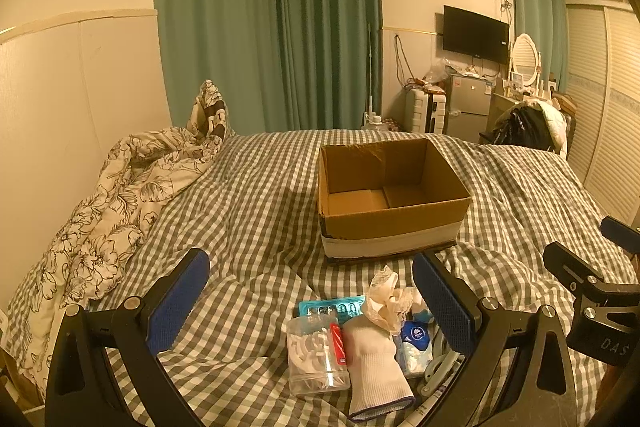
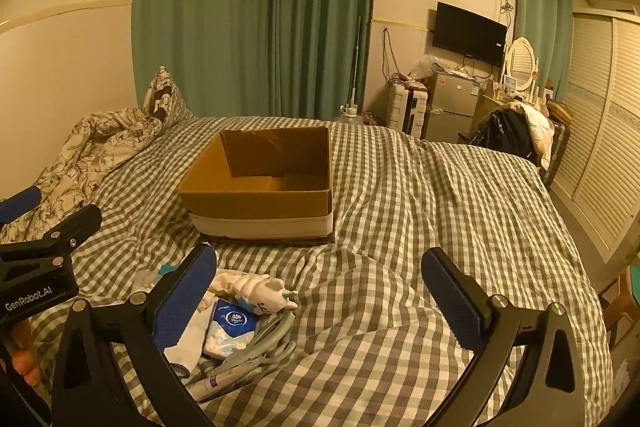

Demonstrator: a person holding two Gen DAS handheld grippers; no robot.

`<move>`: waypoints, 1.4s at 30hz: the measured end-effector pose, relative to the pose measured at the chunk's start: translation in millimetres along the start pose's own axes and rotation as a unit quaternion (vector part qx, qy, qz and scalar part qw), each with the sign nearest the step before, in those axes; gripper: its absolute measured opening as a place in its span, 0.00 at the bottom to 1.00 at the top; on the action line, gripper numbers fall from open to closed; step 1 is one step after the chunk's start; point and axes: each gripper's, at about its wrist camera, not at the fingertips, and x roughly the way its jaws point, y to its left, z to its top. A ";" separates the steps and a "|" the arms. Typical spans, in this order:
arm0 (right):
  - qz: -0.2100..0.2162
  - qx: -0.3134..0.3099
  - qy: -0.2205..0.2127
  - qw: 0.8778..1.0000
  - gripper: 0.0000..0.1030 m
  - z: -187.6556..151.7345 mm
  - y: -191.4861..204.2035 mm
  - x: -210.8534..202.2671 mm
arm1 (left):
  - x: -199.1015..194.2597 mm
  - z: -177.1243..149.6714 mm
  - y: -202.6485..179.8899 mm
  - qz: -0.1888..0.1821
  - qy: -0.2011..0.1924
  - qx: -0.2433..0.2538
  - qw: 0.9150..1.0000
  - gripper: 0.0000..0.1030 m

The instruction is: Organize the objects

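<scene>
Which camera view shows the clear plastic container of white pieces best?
The left wrist view: the clear container lies unobstructed between the open gripper's fingers. In the right wrist view I cannot find it; the left finger probably covers that spot.

Green curtains point(image 1: 268, 23), wall television point(image 1: 475, 34), crumpled floral quilt point(image 1: 120, 199).

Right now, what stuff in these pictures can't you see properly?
- Cardboard box floor: right wrist view, near wall hides most.
- Sock: right wrist view, the right gripper's left finger covers it.
- Tissue pack: left wrist view, half under the sock.
- Plastic jar label: left wrist view, too small to read.
</scene>
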 end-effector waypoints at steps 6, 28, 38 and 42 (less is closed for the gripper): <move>0.003 -0.003 0.002 1.000 1.00 -0.3 1.4 1.1 | 0.6 0.3 1.1 -0.001 0.002 0.000 1.000 1.00; 0.010 -0.006 0.007 1.000 1.00 -0.8 3.5 2.0 | 3.9 0.0 2.5 -0.007 0.010 0.002 1.000 1.00; 0.011 -0.009 0.009 1.000 1.00 -2.2 7.2 1.7 | 3.8 0.2 3.2 -0.012 0.012 0.004 1.000 1.00; 0.012 -0.010 0.010 1.000 1.00 -2.2 8.1 1.6 | 3.5 -0.3 3.5 -0.015 0.015 0.005 1.000 1.00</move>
